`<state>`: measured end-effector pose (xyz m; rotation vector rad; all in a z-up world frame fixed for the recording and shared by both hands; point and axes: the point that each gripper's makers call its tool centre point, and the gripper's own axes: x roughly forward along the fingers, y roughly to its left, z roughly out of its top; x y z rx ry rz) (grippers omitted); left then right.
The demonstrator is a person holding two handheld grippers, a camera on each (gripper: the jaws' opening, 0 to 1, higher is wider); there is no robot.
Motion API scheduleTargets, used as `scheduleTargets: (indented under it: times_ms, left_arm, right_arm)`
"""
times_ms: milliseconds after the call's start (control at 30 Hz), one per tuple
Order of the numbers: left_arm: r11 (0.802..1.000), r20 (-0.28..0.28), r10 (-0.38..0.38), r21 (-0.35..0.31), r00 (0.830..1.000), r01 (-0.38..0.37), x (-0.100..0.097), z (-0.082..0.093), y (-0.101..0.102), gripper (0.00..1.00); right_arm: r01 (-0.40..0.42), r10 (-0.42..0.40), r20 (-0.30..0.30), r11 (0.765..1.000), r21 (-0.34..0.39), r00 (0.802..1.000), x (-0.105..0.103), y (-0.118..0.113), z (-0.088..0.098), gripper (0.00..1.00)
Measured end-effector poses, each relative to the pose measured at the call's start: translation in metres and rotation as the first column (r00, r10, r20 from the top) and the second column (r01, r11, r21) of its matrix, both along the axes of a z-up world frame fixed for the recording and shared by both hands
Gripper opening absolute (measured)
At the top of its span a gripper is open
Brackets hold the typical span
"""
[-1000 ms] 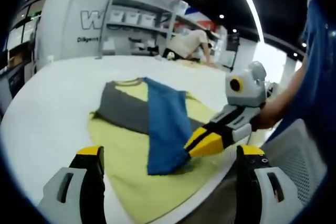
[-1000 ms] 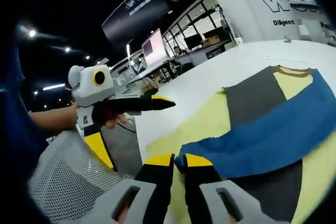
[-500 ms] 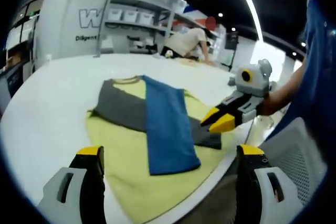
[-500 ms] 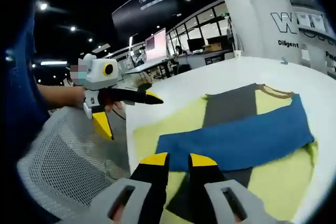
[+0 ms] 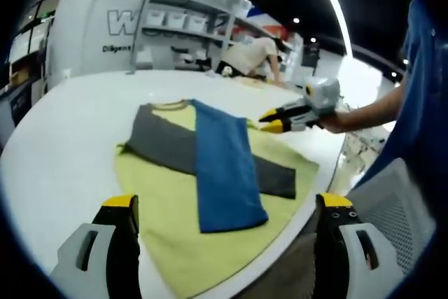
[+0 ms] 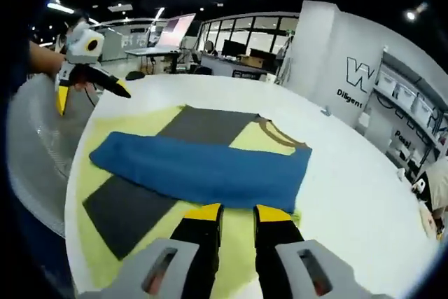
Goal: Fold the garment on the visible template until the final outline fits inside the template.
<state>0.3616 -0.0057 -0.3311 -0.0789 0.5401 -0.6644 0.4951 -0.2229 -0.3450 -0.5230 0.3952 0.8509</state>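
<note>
A grey and blue garment lies on the yellow-green template [image 5: 175,232] [image 6: 140,122] on a round white table [image 5: 70,124] [image 6: 336,173]. Its blue part [image 5: 224,166] [image 6: 203,169] is folded as a long band across the grey part [image 5: 161,141] [image 6: 129,204], with the tan collar [image 5: 171,106] at the far end. My left gripper [image 5: 227,202] [image 6: 93,103] hovers wide open at the near table edge, touching nothing. My right gripper [image 6: 238,209] [image 5: 269,122] hangs above the garment's side, jaws a narrow gap apart, with nothing between them.
The table edge runs close behind the template on the person's side, where a grey mesh chair [image 5: 392,201] stands. A person [image 5: 255,57] bends over beyond the table near wall shelves [image 5: 182,29]. Desks with monitors [image 6: 175,33] stand farther off.
My right gripper has let go of the blue fold and pulled away up and round to the garment's side. The blue band now lies flat. My left gripper stays open.
</note>
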Motion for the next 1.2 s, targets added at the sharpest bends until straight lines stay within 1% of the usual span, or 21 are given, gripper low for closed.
scheduleTargets:
  times_ms: [67,100,167,200,233,333,433,467,500,567,600,633,733,800,833,867,900,967,1067,1200]
  left_arm:
    - [1.000,-0.001,0.000,0.001,1.000,0.000,0.000,0.000,0.000,0.99]
    - [1.000,-0.002,0.002,0.001,1.000,-0.002,0.000,0.000,0.000,0.99]
    - [1.000,-0.005,0.005,-0.001,1.000,-0.005,0.000,-0.001,0.000,0.99]
    - [1.000,-0.005,0.006,0.000,1.000,-0.006,0.000,-0.001,0.000,0.99]
    - [1.000,-0.006,0.007,0.000,1.000,-0.007,0.000,-0.001,0.000,0.99]
    - [1.000,-0.010,0.007,0.005,1.000,-0.007,-0.001,-0.002,0.001,0.99]
    - [1.000,-0.012,0.006,0.006,1.000,-0.006,-0.001,-0.004,0.001,0.99]
    - [1.000,-0.013,0.006,0.007,1.000,-0.006,-0.001,-0.004,0.001,0.99]
    - [1.000,-0.014,0.007,0.008,1.000,-0.007,-0.001,-0.004,0.002,0.99]
    - [1.000,-0.015,0.009,0.009,1.000,-0.009,-0.001,-0.005,0.002,0.99]
    - [1.000,-0.015,0.011,0.009,1.000,-0.010,-0.001,-0.005,0.002,0.99]
    - [1.000,-0.016,0.012,0.008,1.000,-0.012,0.000,-0.005,0.003,0.99]
    - [1.000,-0.019,0.015,0.010,1.000,-0.015,0.000,-0.006,0.004,0.99]
    - [1.000,-0.020,0.018,0.010,1.000,-0.018,0.000,-0.006,0.004,0.99]
    - [1.000,-0.021,0.019,0.009,1.000,-0.018,0.000,-0.006,0.004,0.99]
    - [1.000,-0.022,0.019,0.010,1.000,-0.019,0.000,-0.006,0.004,0.99]
    - [1.000,-0.024,0.019,0.010,1.000,-0.019,0.000,-0.006,0.004,0.99]
    - [1.000,-0.024,0.019,0.011,1.000,-0.019,0.000,-0.006,0.004,0.99]
    - [1.000,-0.025,0.021,0.012,0.999,-0.021,0.000,-0.006,0.004,0.99]
    - [1.000,-0.026,0.023,0.012,0.999,-0.022,0.000,-0.007,0.004,0.99]
  right_arm:
    - [0.000,0.000,0.001,1.000,-0.015,1.000,0.005,-0.001,-0.002,0.13]
    - [0.009,-0.009,0.016,1.000,-0.029,1.000,0.011,-0.004,-0.003,0.13]
    - [0.020,-0.019,0.032,0.999,-0.044,0.999,0.017,-0.006,0.000,0.14]
    - [0.017,-0.013,0.054,0.998,-0.068,0.998,0.022,-0.009,0.000,0.14]
    - [0.017,-0.012,0.063,0.997,-0.076,0.998,0.024,-0.010,0.000,0.14]
    - [0.011,0.002,0.094,0.990,-0.139,0.996,0.032,-0.016,-0.002,0.14]
    - [0.017,-0.001,0.099,0.986,-0.165,0.995,0.040,-0.020,-0.003,0.14]
    - [0.010,0.013,0.111,0.979,-0.203,0.994,0.042,-0.023,-0.004,0.14]
    - [-0.006,0.041,0.131,0.967,-0.256,0.991,0.044,-0.026,-0.006,0.14]
    - [-0.037,0.084,0.132,0.947,-0.320,0.988,0.052,-0.028,-0.016,0.13]
    - [-0.046,0.095,0.130,0.941,-0.335,0.987,0.053,-0.029,-0.021,0.13]
    - [-0.048,0.096,0.129,0.942,-0.333,0.987,0.054,-0.029,-0.024,0.12]
    - [-0.041,0.090,0.135,0.943,-0.329,0.987,0.056,-0.028,-0.023,0.12]
    - [-0.039,0.093,0.145,0.939,-0.341,0.985,0.057,-0.028,-0.023,0.11]
    - [-0.061,0.129,0.155,0.924,-0.378,0.979,0.057,-0.027,-0.024,0.11]
    - [-0.084,0.159,0.159,0.913,-0.398,0.974,0.056,-0.024,-0.025,0.10]
    - [-0.092,0.171,0.160,0.908,-0.408,0.972,0.055,-0.023,-0.026,0.08]
    - [-0.091,0.168,0.158,0.910,-0.405,0.973,0.054,-0.023,-0.025,0.06]
    - [-0.080,0.153,0.156,0.915,-0.395,0.976,0.057,-0.025,-0.025,0.00]
    - [-0.075,0.146,0.159,0.922,-0.381,0.976,0.057,-0.025,-0.024,0.00]
